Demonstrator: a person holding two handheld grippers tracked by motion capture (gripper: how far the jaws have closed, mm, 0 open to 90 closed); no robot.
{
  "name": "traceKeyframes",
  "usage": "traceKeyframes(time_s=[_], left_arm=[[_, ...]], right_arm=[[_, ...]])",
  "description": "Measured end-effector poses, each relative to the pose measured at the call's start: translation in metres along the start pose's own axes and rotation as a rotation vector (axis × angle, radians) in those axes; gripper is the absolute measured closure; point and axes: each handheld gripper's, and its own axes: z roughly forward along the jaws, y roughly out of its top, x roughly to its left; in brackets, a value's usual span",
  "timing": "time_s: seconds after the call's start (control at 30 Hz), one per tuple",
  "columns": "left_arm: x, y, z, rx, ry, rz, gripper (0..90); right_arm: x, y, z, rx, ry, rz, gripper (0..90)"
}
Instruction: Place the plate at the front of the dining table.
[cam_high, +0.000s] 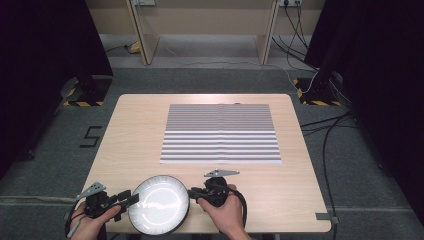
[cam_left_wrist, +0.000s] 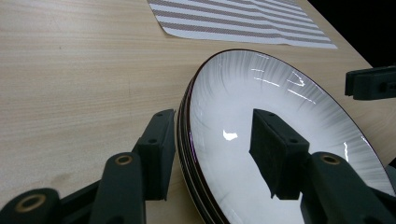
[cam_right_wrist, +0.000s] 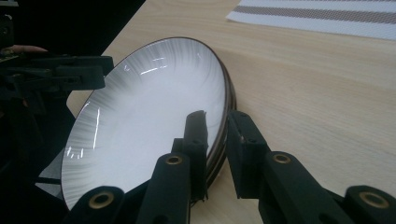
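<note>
Sitting between tools: plate (cam_high: 159, 205), rim in both jaws.

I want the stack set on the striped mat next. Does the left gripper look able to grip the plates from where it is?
Probably yes: the left gripper already straddles the rim of the stacked plates, one finger under, one over, with nothing between. The fingers look not yet pressed shut.

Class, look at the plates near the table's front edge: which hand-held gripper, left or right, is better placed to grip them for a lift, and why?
Probably the right hand-held gripper: its jaws sit tight across the rim of the stacked plates. The left hand-held gripper straddles the opposite rim, but its inner jaw stands clear above the top plate.
</note>
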Motion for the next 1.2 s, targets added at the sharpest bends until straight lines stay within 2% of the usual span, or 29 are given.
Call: traceKeyframes(time_s=[0.27,0.4,0.5,0.57,0.7,0.8,0.9,0.93,1.03,1.13,1.2], left_arm=[[0.004,-0.002,0.001,0.01,0.014,-0.018,49.0],[0.003,-0.004,0.001,0.016,0.014,-0.029,49.4],[0.003,-0.005,0.002,0.027,0.009,-0.03,51.7],[0.003,-0.006,0.003,0.034,-0.001,-0.039,54.6],[0.002,-0.005,0.003,0.046,0.008,-0.036,59.2],[0.001,-0.005,0.002,0.051,0.016,-0.034,62.2],[0.002,-0.005,0.002,0.051,0.015,-0.029,62.5],[0.002,-0.005,0.001,0.053,0.012,-0.035,62.8],[0.002,-0.004,-0.003,0.058,0.007,-0.044,65.4],[0.002,-0.004,-0.006,0.074,0.019,-0.038,69.4],[0.001,-0.004,-0.007,0.076,0.022,-0.044,69.9]], right_arm=[[0.004,-0.002,0.01,0.038,-0.006,0.004,80.6],[0.004,-0.002,0.012,0.064,-0.036,-0.011,84.6],[0.007,-0.001,0.013,0.076,-0.054,-0.029,85.1],[0.009,0.001,0.013,0.089,-0.069,-0.029,85.4],[0.013,0.003,0.015,0.1,-0.091,-0.026,85.6],[0.014,0.006,0.019,0.126,-0.082,-0.012,85.4],[0.014,0.007,0.023,0.131,-0.073,0.012,85.2],[0.015,0.006,0.027,0.114,-0.077,0.023,84.3],[0.016,0.003,0.035,0.135,-0.068,0.035,82.2],[0.018,0.003,0.036,0.138,-0.077,0.012,80.9],[0.018,0.003,0.036,0.145,-0.065,0.029,78.7]])
